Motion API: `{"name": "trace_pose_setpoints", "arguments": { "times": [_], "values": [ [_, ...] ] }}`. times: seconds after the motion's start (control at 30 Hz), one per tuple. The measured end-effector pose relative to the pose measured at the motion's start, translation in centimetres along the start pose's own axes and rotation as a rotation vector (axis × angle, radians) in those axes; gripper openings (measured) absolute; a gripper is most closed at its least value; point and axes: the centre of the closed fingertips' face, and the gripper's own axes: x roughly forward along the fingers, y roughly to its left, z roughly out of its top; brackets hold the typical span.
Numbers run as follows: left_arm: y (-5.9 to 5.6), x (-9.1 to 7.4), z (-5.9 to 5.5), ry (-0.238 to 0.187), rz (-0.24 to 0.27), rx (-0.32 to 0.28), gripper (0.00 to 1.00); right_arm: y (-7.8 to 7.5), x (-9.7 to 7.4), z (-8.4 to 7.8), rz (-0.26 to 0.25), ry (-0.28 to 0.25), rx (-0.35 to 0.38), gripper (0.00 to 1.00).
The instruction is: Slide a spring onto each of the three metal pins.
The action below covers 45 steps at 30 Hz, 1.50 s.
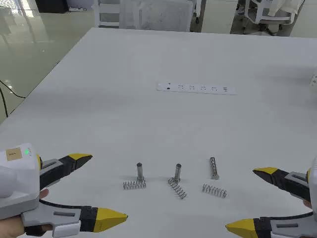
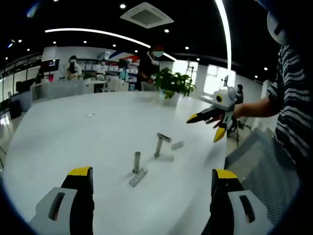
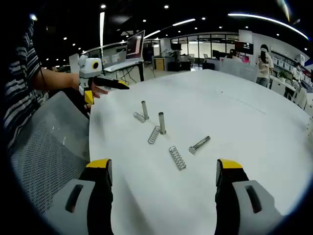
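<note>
Both grippers empty, jaws spread wide. I've got the left gripper [image 1: 109,186] over the table's [image 1: 148,124] near edge on the left side, and the right gripper [image 1: 240,199] on the right side. Between them, near that edge: left pin [image 1: 140,171] and middle pin [image 1: 177,172] upright, right pin [image 1: 213,167] lying flat. Left spring [image 1: 134,185], middle spring [image 1: 177,188] and right spring [image 1: 214,190] each lie loose just beside their pin.

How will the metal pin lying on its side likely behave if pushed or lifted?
The lying pin has a round shaft, so a sideways push would probably roll it over the smooth table; its wider head may curve that path. It looks like solid polished metal: likely stiff, heavy for its size, and perhaps slippery between jaws.
</note>
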Motion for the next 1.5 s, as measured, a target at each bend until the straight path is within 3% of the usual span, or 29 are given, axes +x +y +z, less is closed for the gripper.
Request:
{"name": "trace_pose_setpoints", "arguments": {
  "times": [0.3,0.87,1.5],
  "values": [
    [0.09,-0.20,0.04,-0.010,0.003,-0.026,0.98,0.00,0.06,-0.13,0.000,0.000,0.004,0.85],
    [-0.04,-0.19,-0.63,0.018,-0.012,-0.008,0.98,-0.04,0.24,-0.14,-0.001,0.014,0.002,0.86],
    [-0.04,-0.38,-0.61,0.009,-0.005,-0.018,0.98,0.10,0.10,-0.32,-0.001,0.012,0.005,0.85]
  ]
}}
